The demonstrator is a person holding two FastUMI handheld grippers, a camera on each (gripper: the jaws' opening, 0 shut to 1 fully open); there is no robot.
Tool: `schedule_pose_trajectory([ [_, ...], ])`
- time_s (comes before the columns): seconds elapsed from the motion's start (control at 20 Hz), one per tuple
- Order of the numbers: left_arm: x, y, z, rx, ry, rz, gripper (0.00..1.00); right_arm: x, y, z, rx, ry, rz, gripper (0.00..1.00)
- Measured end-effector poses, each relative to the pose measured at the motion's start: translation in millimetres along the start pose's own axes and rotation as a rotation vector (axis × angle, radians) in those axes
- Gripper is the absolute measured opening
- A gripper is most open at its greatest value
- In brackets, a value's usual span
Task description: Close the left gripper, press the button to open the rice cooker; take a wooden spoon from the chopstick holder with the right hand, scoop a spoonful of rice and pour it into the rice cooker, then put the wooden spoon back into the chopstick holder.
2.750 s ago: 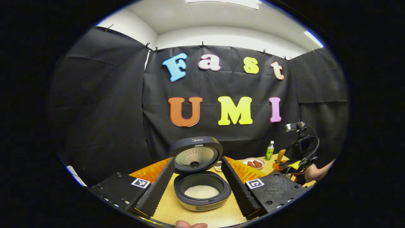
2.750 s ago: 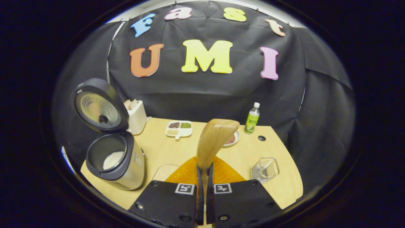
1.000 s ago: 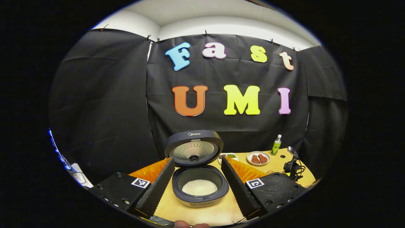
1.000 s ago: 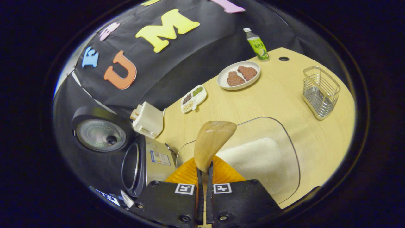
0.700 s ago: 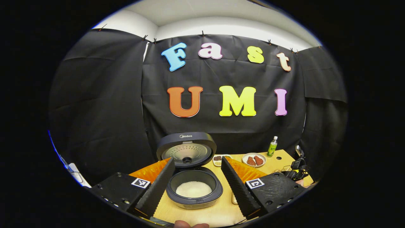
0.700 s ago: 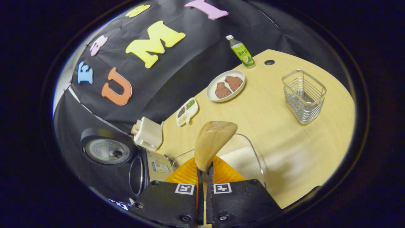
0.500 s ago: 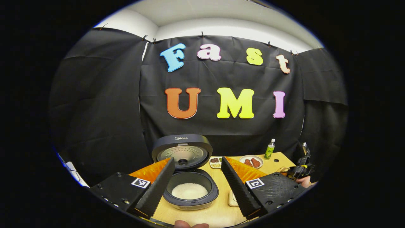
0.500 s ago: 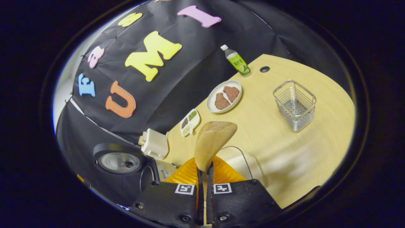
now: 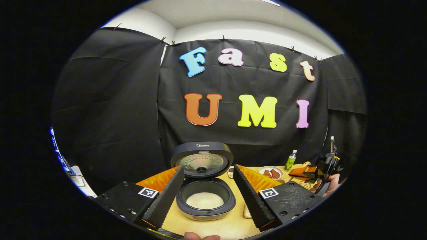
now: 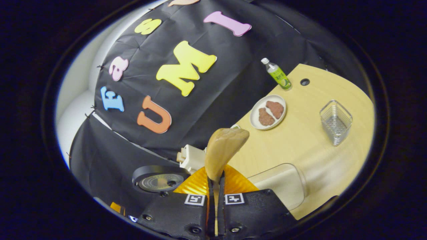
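Clamped tight in my right gripper (image 10: 215,186) is the wooden spoon (image 10: 223,150), both fingers pressing its handle so the bowl stands up ahead of the camera. I judge the grip sits low on the handle so the bowl reaches well forward for scooping and tipping. My left gripper (image 9: 208,196) hangs with its fingers spread wide, holding nothing, framing the rice cooker (image 9: 204,196). Its lid (image 9: 201,159) stands up and white rice (image 9: 204,200) lies in the pot, so the button step looks done, and I take it this hand is held back to leave the pot mouth free.

From the right gripper view I get the far side of the table (image 10: 300,146): the wire chopstick holder (image 10: 335,121) standing near the edge with no utensil I can see in it, the clear rice tray (image 10: 280,186) just beside my fingers, a plate of meat (image 10: 268,111), a green bottle (image 10: 276,74) and a white box (image 10: 191,158). The cooker there is only a lid seen at a tilt. Whether the spoon's bowl carries rice I cannot tell, since I see its back.

The left gripper view gives what that one lacks: a straight look into the pot, plus my right gripper far off at the right with the hand (image 9: 328,185) holding it, well apart from the cooker
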State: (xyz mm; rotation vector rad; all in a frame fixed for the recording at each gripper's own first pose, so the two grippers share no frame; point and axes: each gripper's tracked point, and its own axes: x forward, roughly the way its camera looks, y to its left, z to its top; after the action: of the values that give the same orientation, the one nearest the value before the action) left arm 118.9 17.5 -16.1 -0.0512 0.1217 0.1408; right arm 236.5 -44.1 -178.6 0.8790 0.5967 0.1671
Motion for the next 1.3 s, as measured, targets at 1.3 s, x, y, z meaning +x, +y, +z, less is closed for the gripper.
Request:
schedule_pose_trajectory([
  [1.3, -70.7, 125.5, -31.3, -0.071, 0.060, 0.323, 0.95, 105.5, 163.4, -143.4, -0.868, 0.097, 0.161, 0.08],
])
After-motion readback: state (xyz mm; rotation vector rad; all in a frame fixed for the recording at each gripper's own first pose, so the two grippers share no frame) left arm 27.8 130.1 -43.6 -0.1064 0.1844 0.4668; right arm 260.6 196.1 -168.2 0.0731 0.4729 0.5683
